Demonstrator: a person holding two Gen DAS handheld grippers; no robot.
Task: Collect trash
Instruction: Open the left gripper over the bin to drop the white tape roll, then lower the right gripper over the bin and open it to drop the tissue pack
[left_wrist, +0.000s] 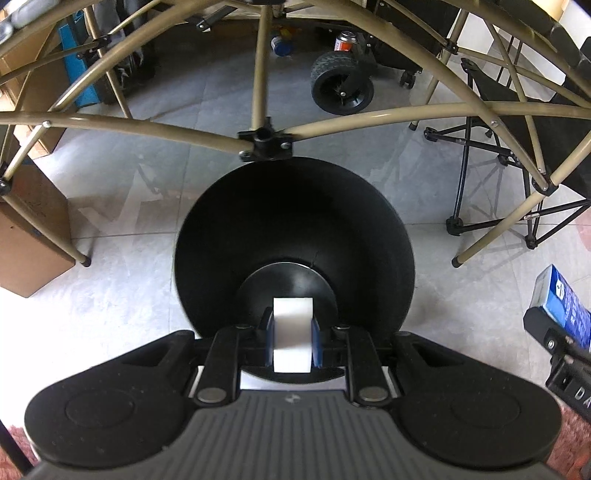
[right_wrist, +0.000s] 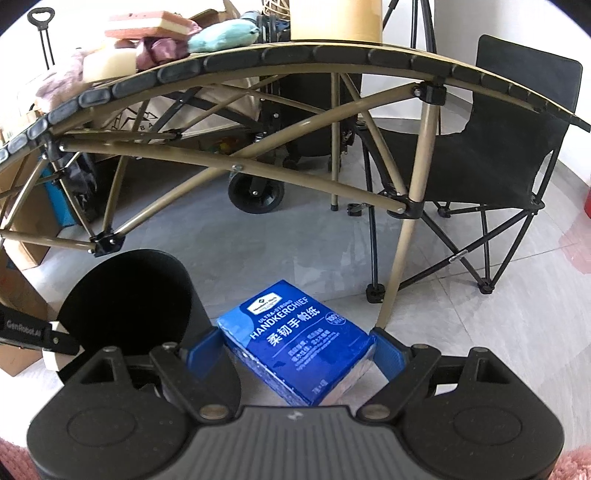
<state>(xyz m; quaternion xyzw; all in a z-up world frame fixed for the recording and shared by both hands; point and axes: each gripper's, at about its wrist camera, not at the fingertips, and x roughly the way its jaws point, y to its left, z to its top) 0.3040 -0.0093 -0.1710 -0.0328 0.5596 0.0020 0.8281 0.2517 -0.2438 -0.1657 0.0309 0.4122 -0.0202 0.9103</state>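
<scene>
My left gripper (left_wrist: 293, 341) is shut on a small white block (left_wrist: 292, 332) and holds it over the open mouth of a black round trash bin (left_wrist: 295, 221). My right gripper (right_wrist: 299, 354) is shut on a blue handkerchief tissue pack (right_wrist: 295, 339), held above the floor just right of the bin (right_wrist: 129, 295). The pack also shows at the right edge of the left wrist view (left_wrist: 565, 302). The left gripper's side with the white block shows at the left edge of the right wrist view (right_wrist: 51, 345).
A folding table with a tan tube frame (right_wrist: 258, 155) stands over the bin, with foam blocks and cloth items on top (right_wrist: 147, 40). A black camping chair (right_wrist: 498, 155) stands at right. A wagon wheel (left_wrist: 341, 86) and cardboard boxes (left_wrist: 33, 236) stand on the tiled floor.
</scene>
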